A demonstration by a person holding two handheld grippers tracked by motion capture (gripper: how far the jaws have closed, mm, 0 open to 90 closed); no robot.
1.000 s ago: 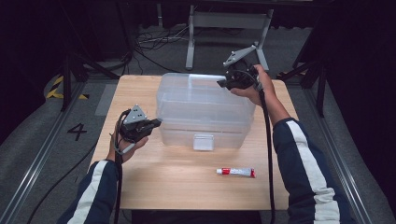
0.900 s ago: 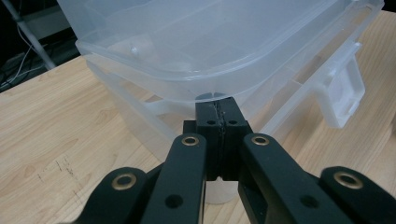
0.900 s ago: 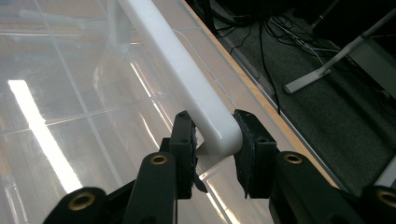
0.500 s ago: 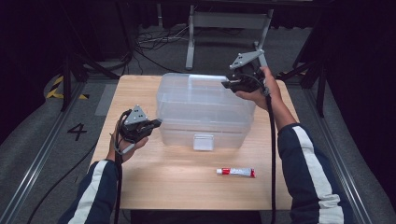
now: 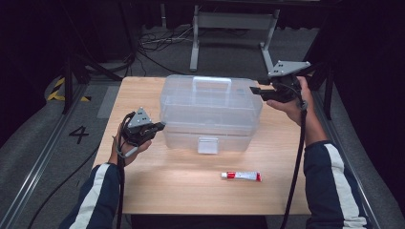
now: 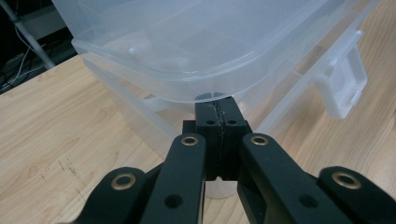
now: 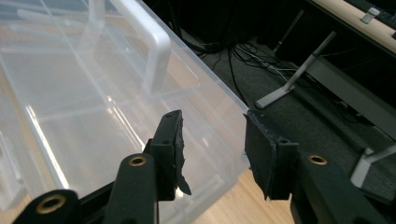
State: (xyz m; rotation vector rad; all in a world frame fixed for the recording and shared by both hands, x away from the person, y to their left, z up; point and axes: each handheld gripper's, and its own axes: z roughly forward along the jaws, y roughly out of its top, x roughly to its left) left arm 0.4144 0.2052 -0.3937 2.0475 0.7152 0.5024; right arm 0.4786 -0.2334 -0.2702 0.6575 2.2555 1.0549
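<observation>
Low in the high view, right of centre: a small tube (image 5: 241,176) with a red end, lying flat on the bare wooden table (image 5: 181,191), well apart from both grippers and untouched; above it, at mid-frame, a clear plastic box (image 5: 210,112), lid down, white front latch (image 5: 208,145) seemingly closed against the lower half, handle (image 5: 211,83) flat on the lid; at mid-left, the left gripper (image 5: 160,126), held in a hand with a striped sleeve, tips right at the box's left end; in the left gripper view, jaws pressed together with nothing between them, tips tucked just under the overhanging lid rim (image 6: 187,88) at the corner, latch (image 6: 343,88) off at the right edge of that frame; touching or merely beside the rim, hard to tell; farther up, at the upper right of the high view, the right gripper (image 5: 255,90), raised at the box's far right corner; in the right gripper view, jaws spread wide, gripping nothing, poised over the lid's edge with the handle (image 7: 152,44) at upper centre and floor and a metal stand (image 7: 299,70) beyond; by judgement, early in the work: box not yet opened, tube not yet picked up, both grippers merely placed at opposite ends of the box; left to do, probably: releasing the latch, raising the lid, then fetching the tube and setting it inside.
</observation>
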